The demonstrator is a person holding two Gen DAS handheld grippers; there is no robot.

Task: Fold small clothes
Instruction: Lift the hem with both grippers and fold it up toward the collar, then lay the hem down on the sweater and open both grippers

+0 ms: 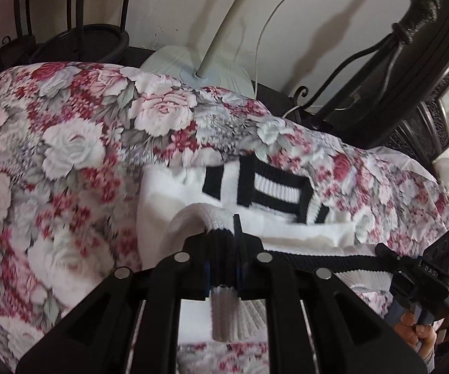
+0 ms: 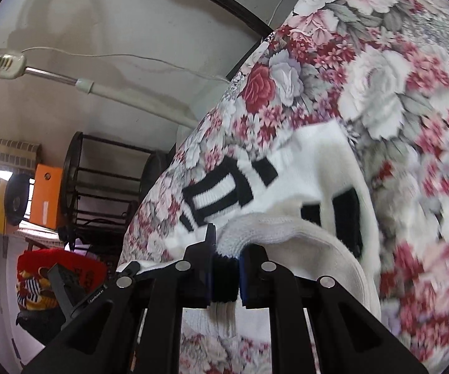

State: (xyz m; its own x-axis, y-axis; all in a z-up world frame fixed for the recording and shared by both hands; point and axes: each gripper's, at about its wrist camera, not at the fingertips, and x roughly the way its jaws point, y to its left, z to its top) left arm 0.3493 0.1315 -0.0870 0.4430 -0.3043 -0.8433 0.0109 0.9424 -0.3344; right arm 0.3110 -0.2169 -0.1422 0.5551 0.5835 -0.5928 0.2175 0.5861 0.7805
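Sweater was soft, floppy knit; both grippers clenched its ribbed hem, best hold there.

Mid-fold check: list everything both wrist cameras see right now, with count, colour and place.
knit garment: one, white with black stripes and black ribbed hem, on the bed, hem lifted
floral bedspread: one, pink, red and grey roses, under the garment
standing fan: one, white, base behind the bed, pole slanting up the wall
metal rack: one, black, by the wall
orange box: one, on a shelf at left of the right wrist view
red printed item: one, low left there
left gripper: black, shut on the hem
right gripper: black, shut on the hem
person's hand: one, holding the right gripper's handle
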